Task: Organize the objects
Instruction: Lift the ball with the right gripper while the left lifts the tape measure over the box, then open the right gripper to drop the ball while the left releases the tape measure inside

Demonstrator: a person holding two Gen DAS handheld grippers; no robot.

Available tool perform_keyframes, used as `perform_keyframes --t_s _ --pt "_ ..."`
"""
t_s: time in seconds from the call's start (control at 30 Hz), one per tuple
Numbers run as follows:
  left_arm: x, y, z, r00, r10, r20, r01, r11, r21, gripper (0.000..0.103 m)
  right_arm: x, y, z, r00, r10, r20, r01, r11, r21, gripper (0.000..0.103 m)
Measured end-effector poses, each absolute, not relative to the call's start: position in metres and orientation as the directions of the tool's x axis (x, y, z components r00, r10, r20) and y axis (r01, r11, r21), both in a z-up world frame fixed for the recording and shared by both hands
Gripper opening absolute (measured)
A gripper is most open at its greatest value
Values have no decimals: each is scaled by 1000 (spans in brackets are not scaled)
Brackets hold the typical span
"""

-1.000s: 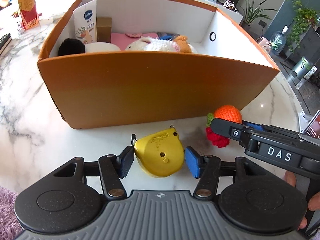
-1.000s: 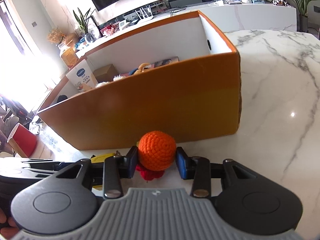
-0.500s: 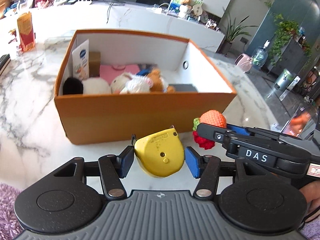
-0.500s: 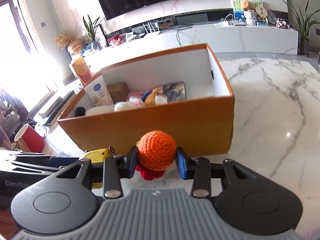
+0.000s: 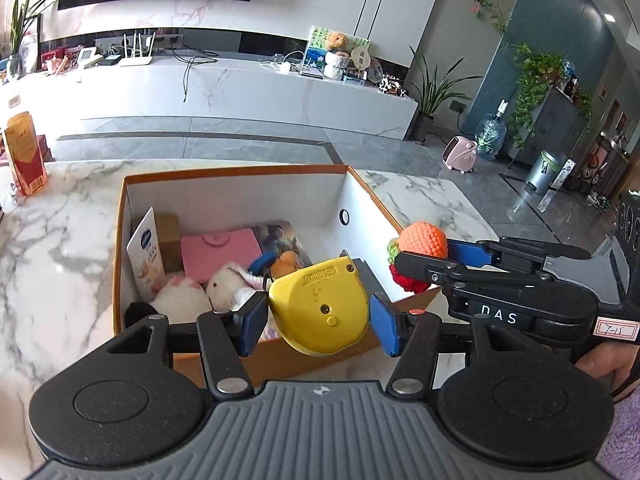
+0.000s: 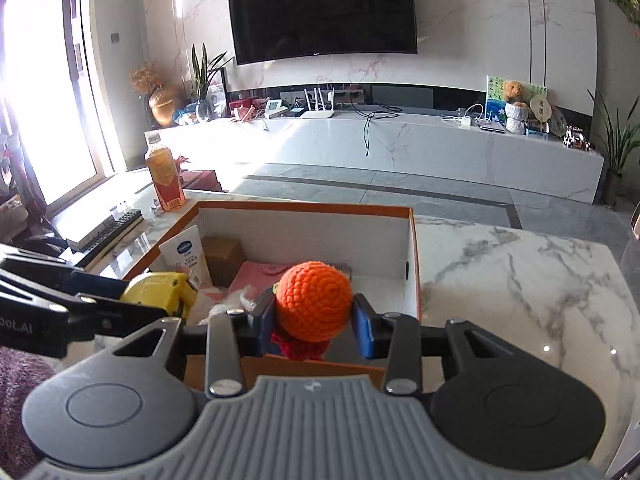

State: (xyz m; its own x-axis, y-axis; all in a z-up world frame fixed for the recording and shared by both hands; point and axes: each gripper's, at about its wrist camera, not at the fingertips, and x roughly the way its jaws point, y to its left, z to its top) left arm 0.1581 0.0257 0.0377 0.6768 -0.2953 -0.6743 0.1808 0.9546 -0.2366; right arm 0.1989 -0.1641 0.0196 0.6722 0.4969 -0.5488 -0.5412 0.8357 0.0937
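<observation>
My left gripper (image 5: 318,322) is shut on a yellow tape measure (image 5: 320,308), held in the air above the near wall of the orange box (image 5: 120,240). To its right, my right gripper (image 6: 316,326) is shut on an orange crocheted ball (image 6: 314,300) with a red crocheted piece (image 6: 298,350) hanging under it. In the left wrist view that ball (image 5: 424,238) shows over the box's right front corner. The right wrist view catches the tape measure (image 6: 158,290) at the left. Inside the box lie plush toys (image 5: 208,292), a pink pouch (image 5: 220,248), a white tube (image 5: 146,250) and a booklet.
The box stands on a white marble table (image 6: 520,280). A drink bottle (image 6: 164,174) and a dark keyboard (image 6: 106,232) are at the table's far left. A purple fabric (image 6: 16,372) lies at the near edge. Beyond the table is open floor and a long TV bench.
Both grippers have risen with their objects, from table level in front of the box to above its near wall. The views now look down into the box.
</observation>
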Motion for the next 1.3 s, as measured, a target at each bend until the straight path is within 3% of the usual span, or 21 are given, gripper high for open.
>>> perform_keyframes --t_s 0.17,0.47,0.77,1.03,1.13,1.3 --pt "193 37 33 663 -289 -691 182 957 -225 65 245 -157 18 628 475 -616 -581 813 35 42" --pt "238 42 18 637 -289 -715 216 957 -193 65 304 -108 -3 591 379 -712 -699 681 -217 42" --pt "265 36 3 606 -312 -731 260 947 -189 65 359 -77 -35 518 276 -810 -754 594 -280 43" --pt "276 35 -9 580 -324 -748 270 942 -199 65 375 -62 -58 522 233 -821 -775 531 -342 42" --pt "279 33 -10 572 -325 -753 270 942 -201 65 376 -55 -62 534 233 -813 -776 516 -362 50" --pt "281 32 -12 560 -337 -757 278 937 -213 65 376 -58 -58 548 250 -798 -769 526 -363 55"
